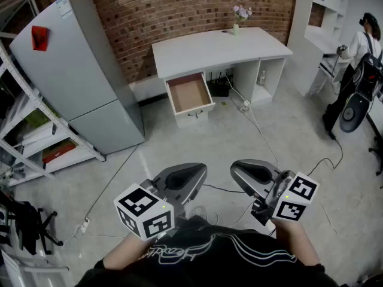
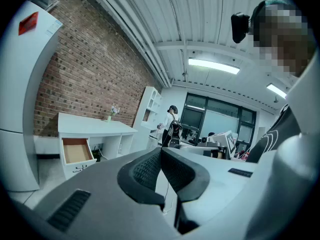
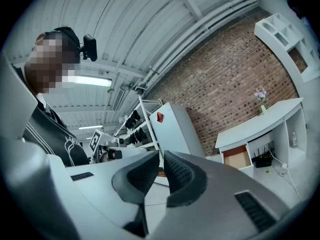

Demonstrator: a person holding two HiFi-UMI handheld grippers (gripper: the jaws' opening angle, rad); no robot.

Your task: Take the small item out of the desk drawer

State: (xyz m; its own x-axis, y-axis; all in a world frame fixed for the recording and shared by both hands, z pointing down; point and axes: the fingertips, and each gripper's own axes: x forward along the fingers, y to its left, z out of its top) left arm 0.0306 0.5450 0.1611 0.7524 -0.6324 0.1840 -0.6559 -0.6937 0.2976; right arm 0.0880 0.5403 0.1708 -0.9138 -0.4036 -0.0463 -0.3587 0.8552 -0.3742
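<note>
Open drawer: the white desk [image 1: 221,46] stands against the brick wall at 12 o'clock in the head view, well apart from the person. Its left drawer with a brown wooden bottom [image 1: 189,92] is pulled out toward the room.
Small item: none can be made out. The drawer bottom looks bare from here, but the drawer is too far off to be sure. If the item is there, it lies inside that drawer.
Left gripper [image 1: 202,170]: held close to the body, its ribbed black pads pressed together, nothing between them.
Right gripper [image 1: 235,168]: beside the left one at 3 o'clock, jaws drawn in to a mere sliver, also empty.
Step in hand: my guess is the approach, since the task has hardly begun.
Doing it well: walk straight toward 12 o'clock and mind the black cable [image 1: 263,133] trailing across the floor. Look down into the drawer to find the item before reaching. Part one pair of jaws before lowering them in, and come down from above, clear of the drawer front.
Writing: the tall grey fridge [image 1: 78,76] at 10 o'clock carries a red sticker [image 1: 39,38] and a small white label [image 1: 63,6], both too small to read. The marker cubes bear black-and-white square patterns, no words. White script on the dark shirt is illegible.
</note>
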